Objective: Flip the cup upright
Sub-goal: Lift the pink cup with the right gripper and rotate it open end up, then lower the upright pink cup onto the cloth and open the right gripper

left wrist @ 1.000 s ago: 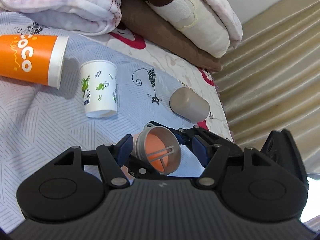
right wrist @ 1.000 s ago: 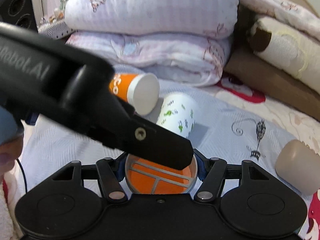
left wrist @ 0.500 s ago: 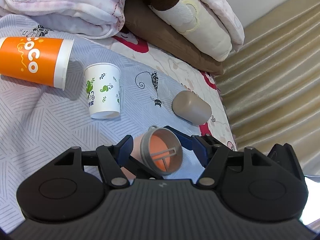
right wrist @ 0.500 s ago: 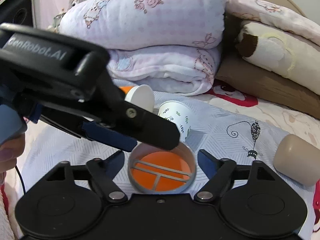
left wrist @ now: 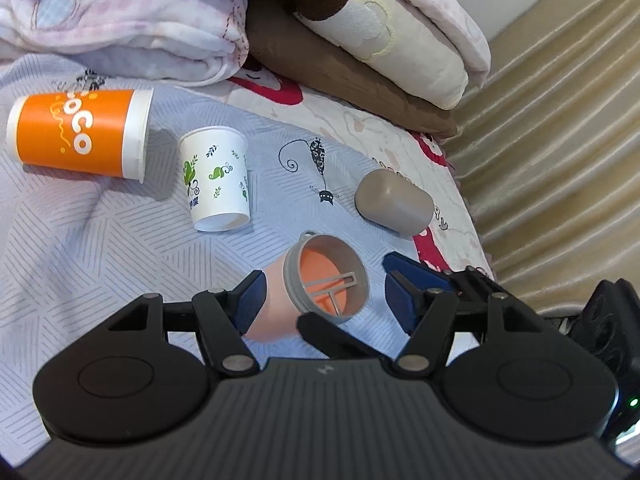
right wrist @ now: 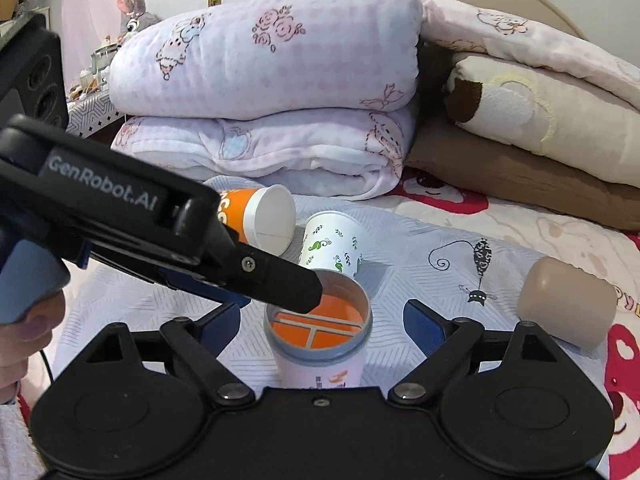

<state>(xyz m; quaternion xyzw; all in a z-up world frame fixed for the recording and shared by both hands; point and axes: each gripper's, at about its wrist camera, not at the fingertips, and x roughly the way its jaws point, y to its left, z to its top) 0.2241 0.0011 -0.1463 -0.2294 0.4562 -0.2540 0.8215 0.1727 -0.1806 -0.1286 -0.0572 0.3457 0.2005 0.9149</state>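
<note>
A: Both claws, how do they stand?
B: The right claw (right wrist: 320,316) and the left claw (left wrist: 320,296) are spread wide, neither gripping.
A: And the cup?
B: The pink cup (right wrist: 320,344) stands upright on the bed (right wrist: 420,276), between the right claw's fingers, just before the leaf-print cup (right wrist: 330,248).

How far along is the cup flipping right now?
Done: the pink cup stands upright, mouth up, between the open jaws of the right gripper, which no longer touch it. In hand: the left gripper is open around the same cup, one finger reaching over its rim. Left: the orange cup and the beige cup lie on their sides; the white cup sits mouth down.
</note>
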